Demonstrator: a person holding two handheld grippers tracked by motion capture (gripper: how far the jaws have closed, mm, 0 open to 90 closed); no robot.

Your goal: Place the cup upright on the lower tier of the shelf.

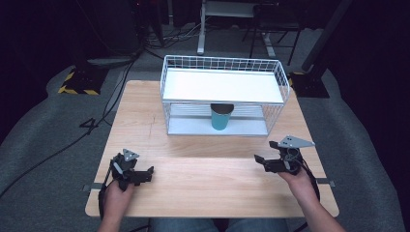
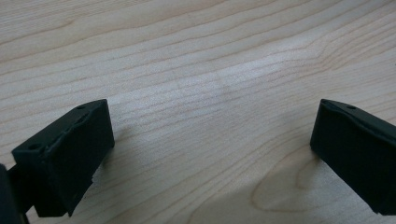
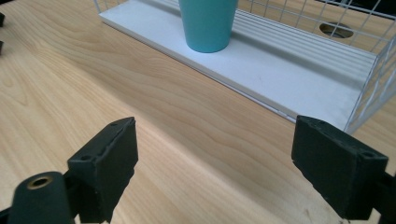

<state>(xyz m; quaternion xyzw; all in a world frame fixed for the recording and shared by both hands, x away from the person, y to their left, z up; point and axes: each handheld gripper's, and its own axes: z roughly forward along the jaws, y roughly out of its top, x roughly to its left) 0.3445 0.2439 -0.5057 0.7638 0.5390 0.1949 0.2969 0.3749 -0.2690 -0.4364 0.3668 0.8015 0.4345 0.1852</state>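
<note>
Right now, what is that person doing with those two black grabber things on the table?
A person sits at the light wooden table with a black two-jaw gripper in each hand. The left gripper and the right gripper both hover low over bare wood, fingers apart and holding nothing. A teal plastic cup stands upright on the lower shelf of a white wire rack at the far side of the table. The right gripper points toward that cup, well short of it.
</note>
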